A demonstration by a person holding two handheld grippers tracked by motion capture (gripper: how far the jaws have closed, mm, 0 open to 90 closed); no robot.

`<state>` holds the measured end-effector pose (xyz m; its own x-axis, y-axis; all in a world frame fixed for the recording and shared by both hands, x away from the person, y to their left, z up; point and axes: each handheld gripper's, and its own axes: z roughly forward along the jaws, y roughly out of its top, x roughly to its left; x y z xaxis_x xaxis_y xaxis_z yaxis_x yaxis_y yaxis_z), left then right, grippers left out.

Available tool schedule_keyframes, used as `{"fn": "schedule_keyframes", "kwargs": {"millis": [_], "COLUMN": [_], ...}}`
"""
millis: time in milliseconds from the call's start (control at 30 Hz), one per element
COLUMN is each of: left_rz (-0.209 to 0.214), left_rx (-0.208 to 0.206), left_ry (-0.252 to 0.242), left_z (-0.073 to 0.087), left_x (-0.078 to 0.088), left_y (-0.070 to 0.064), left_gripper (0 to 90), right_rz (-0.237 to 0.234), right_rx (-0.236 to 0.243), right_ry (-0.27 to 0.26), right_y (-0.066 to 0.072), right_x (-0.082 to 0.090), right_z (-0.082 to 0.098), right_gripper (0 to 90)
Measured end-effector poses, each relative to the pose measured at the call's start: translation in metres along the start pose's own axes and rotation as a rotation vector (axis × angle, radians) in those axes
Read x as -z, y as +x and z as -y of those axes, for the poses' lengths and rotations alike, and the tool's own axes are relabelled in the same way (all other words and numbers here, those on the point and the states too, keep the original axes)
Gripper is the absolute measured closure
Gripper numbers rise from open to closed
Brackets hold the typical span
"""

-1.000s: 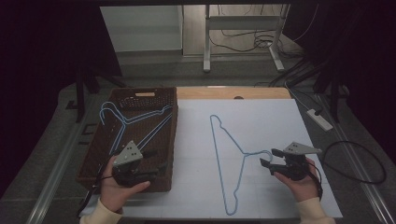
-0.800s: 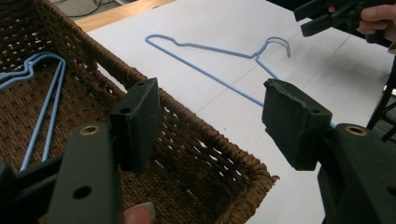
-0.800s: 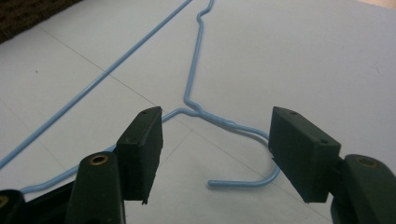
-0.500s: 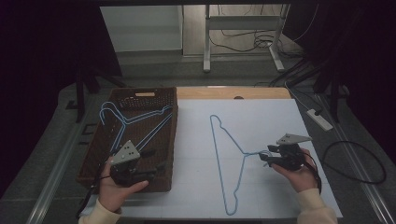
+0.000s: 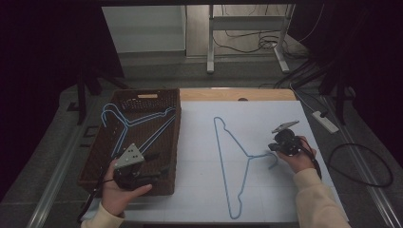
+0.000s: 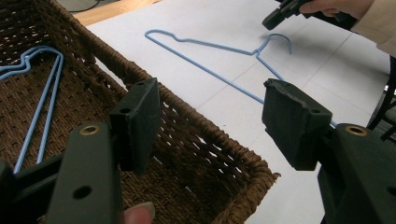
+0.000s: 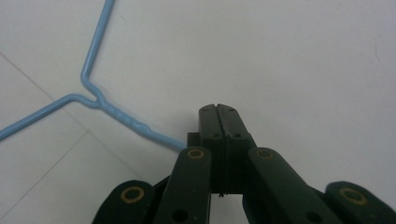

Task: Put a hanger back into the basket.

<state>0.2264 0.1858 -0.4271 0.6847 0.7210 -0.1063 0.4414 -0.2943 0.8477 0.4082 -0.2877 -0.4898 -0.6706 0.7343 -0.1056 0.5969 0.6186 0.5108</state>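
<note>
Right gripper [image 7: 218, 108], jaws just closed, clamps the hook of the blue hanger [image 5: 237, 161] on the table; pickup under way, next move likely a lift toward the basket [image 5: 95, 156]; left gripper [image 6: 210, 121] open

— What lies beyond the right hand-held gripper [image 5: 274, 144]?

— The white-topped bench [image 5: 256, 109] ends in a wooden strip [image 5: 237, 94]; past it, grey floor [image 5: 157, 64], a metal stand [image 5: 247, 28] and loose cables [image 5: 237, 42].

— And off to its side?

— A white power strip [image 5: 325, 121] on the floor, a black cable loop [image 5: 361, 164], and darkness at both edges.
</note>
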Motion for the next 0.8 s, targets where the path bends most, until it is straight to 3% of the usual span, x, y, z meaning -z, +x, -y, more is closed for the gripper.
{"fn": "schedule_keyframes", "kwargs": {"millis": [100,267,500,600,800], "left_rz": [-0.002,-0.002,0.002,0.004,0.004], "left_rx": [-0.001,-0.002,-0.006,-0.002,0.002], "left_ry": [0.001,0.002,0.007,0.003,0.0], "left_z": [0.0,0.0,0.001,0.0,0.0], "left_x": [0.0,0.0,-0.001,-0.001,-0.002], "left_y": [0.0,0.0,0.0,0.0,0.001], "left_gripper": [36.8,36.8,36.8,36.9,36.9], "right_rz": [-0.021,-0.012,0.009,0.029,-0.005], "right_rx": [0.041,0.056,0.021,0.018,0.033], "right_ry": [0.024,0.056,0.117,0.144,0.136], "right_y": [0.002,0.005,0.006,0.014,0.029], "right_x": [-0.009,-0.015,-0.003,0.007,0.019], "right_z": [-0.007,-0.008,0.003,0.016,0.034], "right_gripper": [90.0,90.0,90.0,90.0,90.0]}}
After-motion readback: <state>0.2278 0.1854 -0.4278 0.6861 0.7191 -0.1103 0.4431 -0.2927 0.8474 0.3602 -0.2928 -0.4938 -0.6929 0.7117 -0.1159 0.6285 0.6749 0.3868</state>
